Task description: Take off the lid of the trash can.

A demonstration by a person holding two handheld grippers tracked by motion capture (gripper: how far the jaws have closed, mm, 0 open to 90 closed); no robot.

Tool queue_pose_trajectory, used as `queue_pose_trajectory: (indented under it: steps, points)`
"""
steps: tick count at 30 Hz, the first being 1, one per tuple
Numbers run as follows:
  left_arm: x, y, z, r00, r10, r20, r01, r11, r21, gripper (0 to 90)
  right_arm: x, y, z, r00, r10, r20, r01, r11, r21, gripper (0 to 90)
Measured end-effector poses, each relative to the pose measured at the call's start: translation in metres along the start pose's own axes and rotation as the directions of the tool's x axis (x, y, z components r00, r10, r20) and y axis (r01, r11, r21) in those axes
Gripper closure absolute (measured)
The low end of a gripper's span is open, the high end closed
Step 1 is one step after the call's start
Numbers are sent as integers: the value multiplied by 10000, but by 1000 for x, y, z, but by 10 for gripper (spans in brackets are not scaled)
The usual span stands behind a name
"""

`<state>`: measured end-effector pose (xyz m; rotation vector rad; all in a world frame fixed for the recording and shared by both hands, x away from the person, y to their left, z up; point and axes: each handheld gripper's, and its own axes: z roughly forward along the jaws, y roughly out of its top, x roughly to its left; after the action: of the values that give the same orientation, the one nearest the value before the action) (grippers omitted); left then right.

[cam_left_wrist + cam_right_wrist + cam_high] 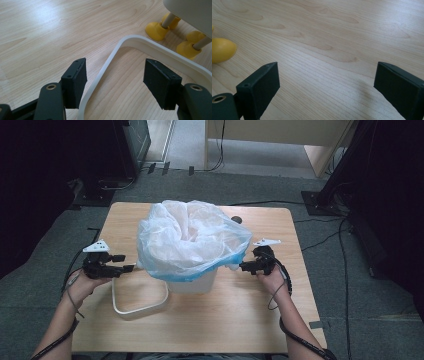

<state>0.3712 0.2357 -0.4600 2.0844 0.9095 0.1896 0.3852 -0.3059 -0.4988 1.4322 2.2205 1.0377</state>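
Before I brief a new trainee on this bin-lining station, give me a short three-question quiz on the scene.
1. True or false: the white ring lies flat on the table, off the bin.
2. What lies between the left gripper's open jaws? A) the plastic bag B) a stretch of the white ring C) a yellow foot
3. What colour is the edge of the plastic bag where it folds over the bin's rim?

Key: 1 true. 2 B; the ring runs between the pads with neither pad seen pressing on it. 3 blue.
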Motion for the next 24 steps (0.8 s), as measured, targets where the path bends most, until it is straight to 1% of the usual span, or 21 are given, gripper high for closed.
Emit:
queue_pose_trajectory:
  steps: [3,6,9,11,13,17,18,19,21,24]
  points:
    - [-2,2,0,10000,13,57,-12,9999,-99,343,2,2,-1,9999,-53,-90,53,10000,-45,65]
    - [-4,4,0,9999,77,115,-76,9999,-155,337,3,5,-5,9999,13,-150,-15,9999,-166,65]
    - [-7,7,0,9998,118,158,-115,9997,-202,333,2,8,-10,9993,71,-378,-84,9994,-344,65]
    - [-9,8,0,9997,147,209,-143,9997,-193,330,3,10,-13,9978,166,-635,-188,9992,-341,64]
    - [-11,10,0,9995,167,266,-161,9996,-238,330,3,12,-15,9968,259,-760,-284,9991,-323,65]
    - [-16,16,-1,9990,258,356,-247,9992,-305,329,4,13,-18,9958,128,-902,-163,9991,-382,65]
    - [-17,17,-1,9988,310,367,-300,9992,-280,329,5,14,-19,9956,115,-932,-154,9990,-409,71]
    - [-19,18,-1,9988,288,391,-277,9992,-287,330,5,14,-19,9948,100,-1016,-147,9989,-455,93]
    - [-21,20,0,9983,387,437,-377,9990,-248,329,6,15,-21,9944,100,-1052,-156,9985,-528,143]
    - [-25,22,1,9975,506,488,-495,9985,-219,328,9,17,-24,9934,-5,-1144,-67,9980,-629,144]
